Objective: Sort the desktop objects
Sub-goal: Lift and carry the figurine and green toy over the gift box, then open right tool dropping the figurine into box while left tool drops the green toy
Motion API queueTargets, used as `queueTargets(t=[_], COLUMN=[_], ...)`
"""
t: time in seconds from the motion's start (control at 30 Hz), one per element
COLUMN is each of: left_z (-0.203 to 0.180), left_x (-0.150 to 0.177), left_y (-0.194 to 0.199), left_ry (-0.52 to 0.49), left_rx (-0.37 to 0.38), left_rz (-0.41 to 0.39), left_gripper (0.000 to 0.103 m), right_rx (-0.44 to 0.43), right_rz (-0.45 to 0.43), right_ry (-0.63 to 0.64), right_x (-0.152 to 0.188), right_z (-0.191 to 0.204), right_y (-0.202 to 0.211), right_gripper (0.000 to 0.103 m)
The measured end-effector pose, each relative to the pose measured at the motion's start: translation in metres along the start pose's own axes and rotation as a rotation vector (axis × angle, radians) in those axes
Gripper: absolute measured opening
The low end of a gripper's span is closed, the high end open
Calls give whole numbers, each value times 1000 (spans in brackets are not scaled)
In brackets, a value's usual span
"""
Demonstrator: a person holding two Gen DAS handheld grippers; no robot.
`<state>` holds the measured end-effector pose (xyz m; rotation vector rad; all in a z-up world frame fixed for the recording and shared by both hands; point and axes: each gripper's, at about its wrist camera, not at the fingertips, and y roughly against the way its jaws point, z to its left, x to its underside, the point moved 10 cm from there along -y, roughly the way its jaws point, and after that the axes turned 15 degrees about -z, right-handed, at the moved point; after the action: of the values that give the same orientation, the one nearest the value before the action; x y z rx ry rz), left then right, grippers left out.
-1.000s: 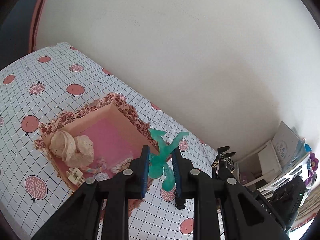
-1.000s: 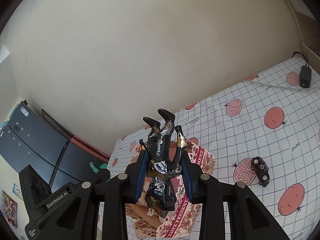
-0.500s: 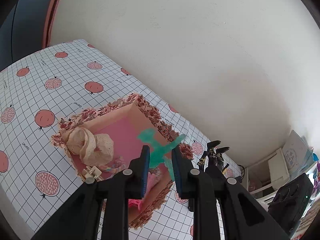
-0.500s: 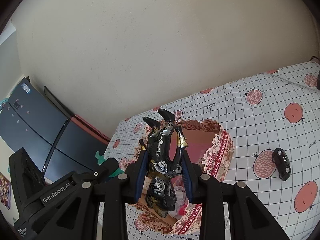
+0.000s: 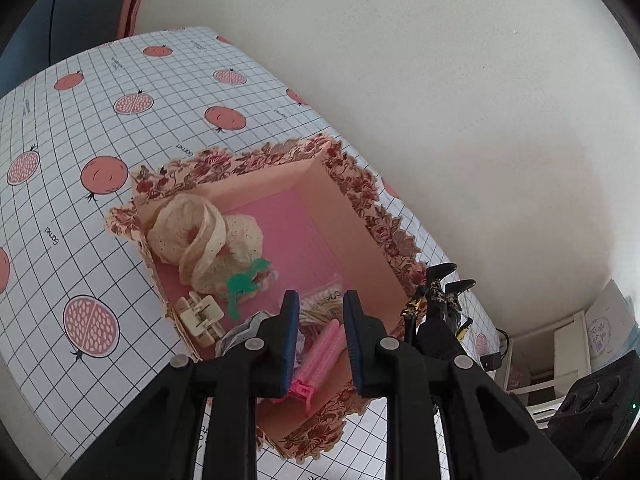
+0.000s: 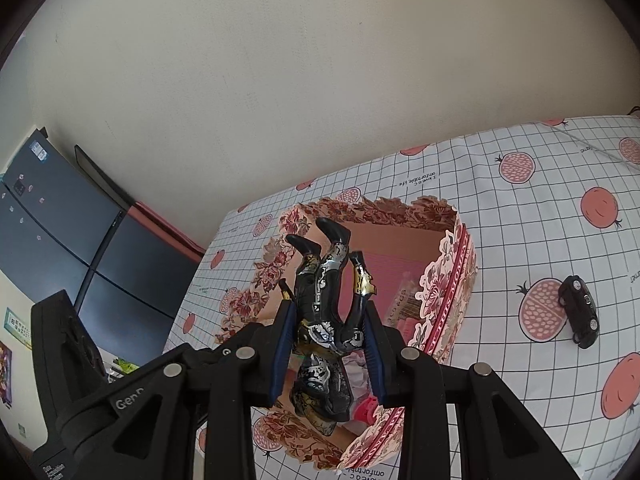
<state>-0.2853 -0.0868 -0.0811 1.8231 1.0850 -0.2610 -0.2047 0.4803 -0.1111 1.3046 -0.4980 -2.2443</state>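
On the left tool (image 6: 140, 394), white lettering reads "Gen"

One flower-edged box (image 5: 362, 184) sits on the worktop (image 5: 100, 128). Inside it lie two cream lace scrunchies (image 5: 200, 236), one green figure (image 5: 244, 282), one cream hair claw (image 5: 202, 316), one pink hair roller (image 5: 320, 354) and what seems to be one clear printed packet (image 5: 322, 298), partly hidden. There is one black armoured figure (image 6: 326, 312) and one black toy car (image 6: 580, 316). Two tongs appear: left (image 5: 320, 320), right (image 6: 328, 330).
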Motion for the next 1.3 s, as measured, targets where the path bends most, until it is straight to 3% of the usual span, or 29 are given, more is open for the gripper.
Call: queueTargets(t=[0.3, 0.47, 0.53, 0.77, 0.9, 1.1, 1.3], left_z=[23, 28, 29, 29, 30, 30, 28], left_x=[10, 13, 13, 13, 11, 9, 5], left_y=[-12, -15, -14, -13, -12, -10, -6], left_ry=[58, 75, 74, 74, 75, 86, 91], left_rx=[-75, -95, -101, -104, -110, -104, -92], left_rz=[30, 43, 39, 38, 31, 25, 12], left_gripper=[24, 37, 48, 53, 62, 70, 74], right_rx=[32, 53, 60, 83, 90, 106, 119], right_rz=[56, 69, 72, 81, 77, 74, 69], right_ry=[3, 6, 7, 16, 15, 9, 6], right_x=[21, 24, 24, 26, 23, 19, 15], right_z=[-10, -13, -14, -14, -14, -15, -17], right_y=[-20, -23, -24, -24, -21, -17, -13], right_gripper=[37, 37, 38, 38, 38, 42, 54])
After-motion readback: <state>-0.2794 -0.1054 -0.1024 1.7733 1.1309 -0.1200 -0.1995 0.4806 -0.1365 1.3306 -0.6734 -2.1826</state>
